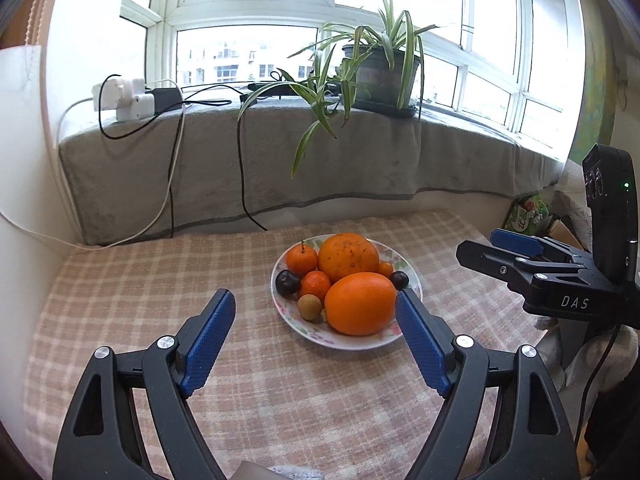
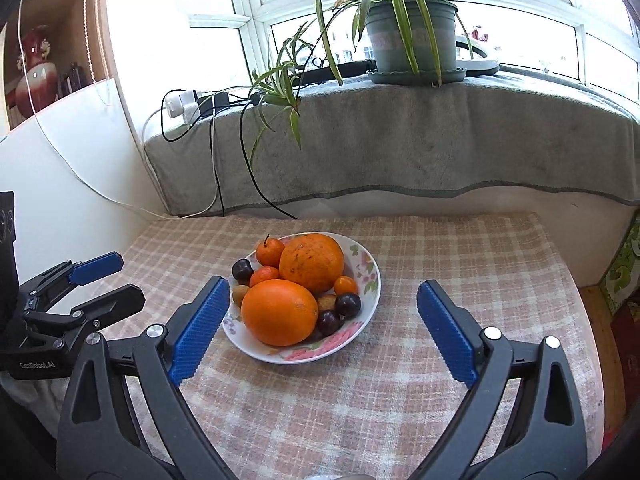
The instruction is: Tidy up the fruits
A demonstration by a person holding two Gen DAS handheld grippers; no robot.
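A white flowered plate [image 1: 304,330] [image 2: 370,280] sits mid-table on the checked cloth. It holds two large oranges [image 1: 360,303] [image 2: 279,312], small tangerines [image 1: 303,258] [image 2: 270,251], dark plums [image 1: 287,282] [image 2: 347,304] and a brown longan [image 1: 309,307]. My left gripper [image 1: 316,300] stands open, hovering short of the plate with nothing between its blue pads [image 1: 212,340]. My right gripper [image 2: 322,292] is open wide, also on the near side of the plate and empty. Each gripper shows at the edge of the other's view: the right gripper [image 1: 508,248], the left gripper [image 2: 112,280].
A grey-cloth-covered windowsill [image 1: 360,152] [image 2: 440,140] runs behind the table, with a potted spider plant [image 1: 380,68] [image 2: 412,32] whose leaves hang over the table. A power strip and cables [image 1: 128,98] [image 2: 188,106] drape down at the left. The table's right edge [image 2: 580,292] drops off.
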